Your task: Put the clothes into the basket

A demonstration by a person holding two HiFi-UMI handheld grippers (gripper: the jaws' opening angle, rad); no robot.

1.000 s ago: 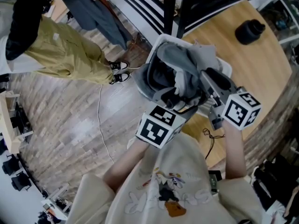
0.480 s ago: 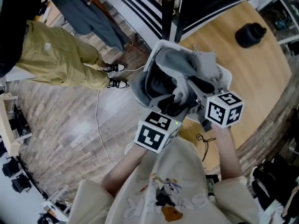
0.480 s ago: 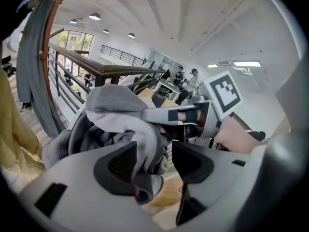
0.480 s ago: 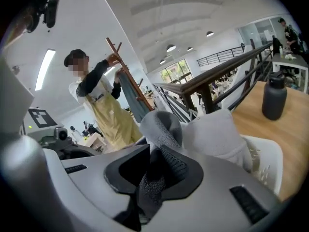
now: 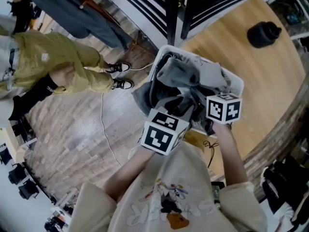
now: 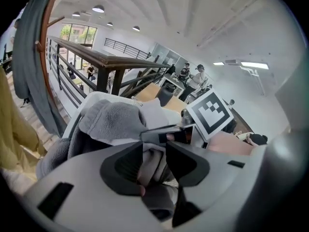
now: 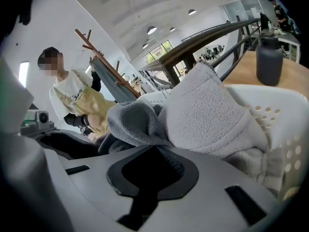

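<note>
The clothes (image 5: pixel 186 76) are a heap of fleece garments: a pale grey hooded one on top, a mid-grey one folded beside it, and darker cloth deeper down. They fill the white plastic basket (image 5: pixel 236 82), mounding above its rim, and a grey fold hangs over the rim on the side towards the plank floor (image 5: pixel 72 134). The basket's wall is pierced with small holes.

The left gripper (image 6: pixel 153 153) reaches into the near side of the heap. Its jaws have just been closing and stand narrow, the pads pressed on a fold of pale cloth between them. The right gripper (image 7: pixel 157 151) is just beside it. Its jaws have just come together and are fully closed, with dark grey fleece lying over their tips; whether any cloth is pinched cannot be told.

The basket stands on a round pale wooden counter (image 5: pixel 270 76), where a black bottle (image 5: pixel 263 33) stands well apart. A person in yellow-olive trousers (image 5: pixel 72 71) stands on the floor, near a white cable (image 5: pixel 104 124).
</note>
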